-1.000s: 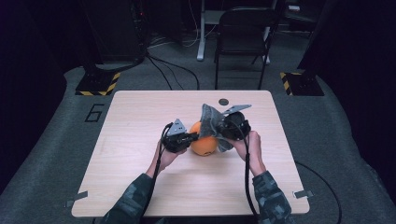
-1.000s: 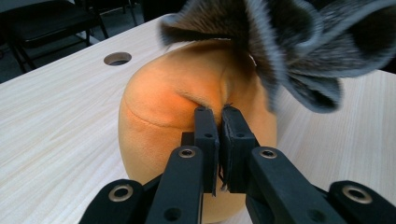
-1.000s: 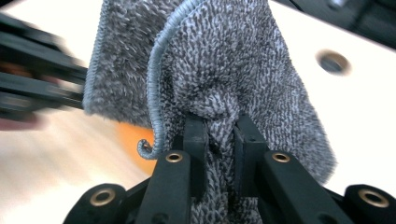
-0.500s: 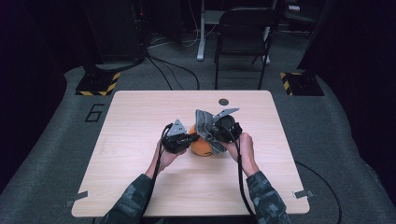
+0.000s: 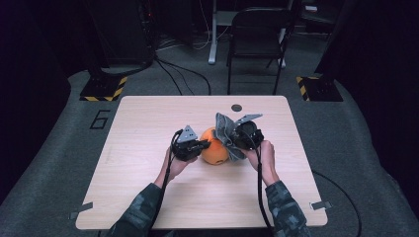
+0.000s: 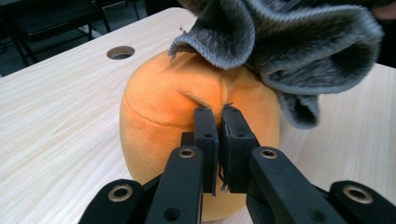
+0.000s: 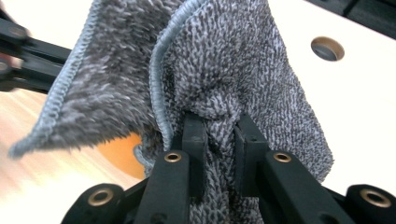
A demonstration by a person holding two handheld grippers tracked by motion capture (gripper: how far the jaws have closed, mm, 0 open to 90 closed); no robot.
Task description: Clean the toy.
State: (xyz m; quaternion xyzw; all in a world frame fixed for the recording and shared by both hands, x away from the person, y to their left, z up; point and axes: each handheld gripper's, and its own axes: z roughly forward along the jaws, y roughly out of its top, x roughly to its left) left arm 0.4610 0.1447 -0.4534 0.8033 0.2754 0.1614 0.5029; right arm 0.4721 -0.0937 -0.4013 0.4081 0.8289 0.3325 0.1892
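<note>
A soft orange ball (image 5: 214, 152) sits on the tabletop (image 5: 148, 128), near the middle, a bit toward the near edge. From above, the left gripper (image 5: 201, 146) is just left of the ball and the right gripper (image 5: 232, 138) is just right of it, with a grey cloth (image 5: 225, 132) hanging at the ball's right side.

The left gripper view shows more. Its two black fingers (image 6: 205, 135) are pressed together on a small pinch of the ball's (image 6: 159, 116) orange skin, and the skin puckers up between them. The cloth (image 6: 289, 51) droops over the top of the ball there. The high view is too far off to show that pinch.

In the right gripper view the fingers (image 7: 194, 140) are squeezed on a bunch of the cloth (image 7: 224, 70), which folds and spreads out above them. A bit of orange (image 7: 119, 156) peeks out under the cloth's edge.

A round hole (image 5: 236, 107) in the tabletop lies past the ball, on the far side.

The cloth hides the right side of the ball from above. The near part of the ball is cut off in the left gripper view.

The ball looks fuzzy, round and a little squashed, with a thin seam line on it.
</note>
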